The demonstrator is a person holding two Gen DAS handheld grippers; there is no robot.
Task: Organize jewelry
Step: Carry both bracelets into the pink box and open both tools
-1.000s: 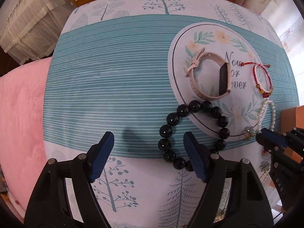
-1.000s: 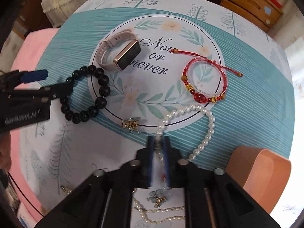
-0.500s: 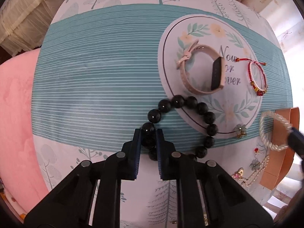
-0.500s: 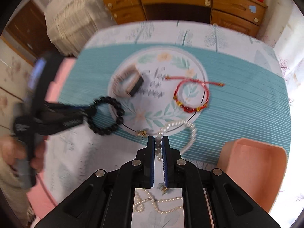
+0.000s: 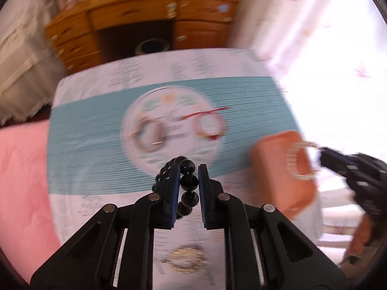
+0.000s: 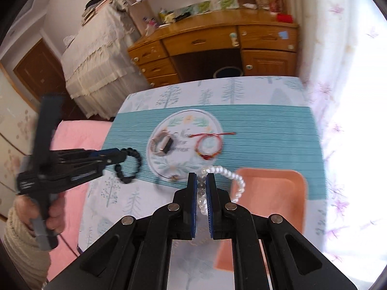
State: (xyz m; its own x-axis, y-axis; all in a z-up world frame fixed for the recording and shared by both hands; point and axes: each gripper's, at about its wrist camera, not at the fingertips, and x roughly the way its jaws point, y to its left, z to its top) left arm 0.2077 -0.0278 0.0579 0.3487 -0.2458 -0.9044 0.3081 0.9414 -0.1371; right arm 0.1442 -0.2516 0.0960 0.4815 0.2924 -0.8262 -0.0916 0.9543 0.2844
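Observation:
My left gripper [image 5: 189, 185] is shut on a black bead bracelet [image 5: 187, 182] and holds it above the table; it also shows in the right wrist view [image 6: 129, 166]. My right gripper [image 6: 201, 188] is shut on a white pearl bracelet [image 6: 227, 175], which hangs over the orange tray [image 6: 273, 193]. In the blurred left wrist view the pearl bracelet [image 5: 300, 160] hangs over the tray [image 5: 273, 169]. A pink watch [image 6: 161, 145] and a red string bracelet [image 6: 208, 146] lie on the round print of the cloth.
The table wears a teal and white cloth [image 6: 266, 130]. A small gold piece [image 5: 186, 258] lies near the front edge. A pink bed [image 6: 72, 135] is to the left, a wooden desk [image 6: 212, 46] behind, bright curtains to the right.
Both grippers have lifted high off the table with their bracelets. The black bracelet left the cloth. The pearl bracelet moved right, over the orange tray.

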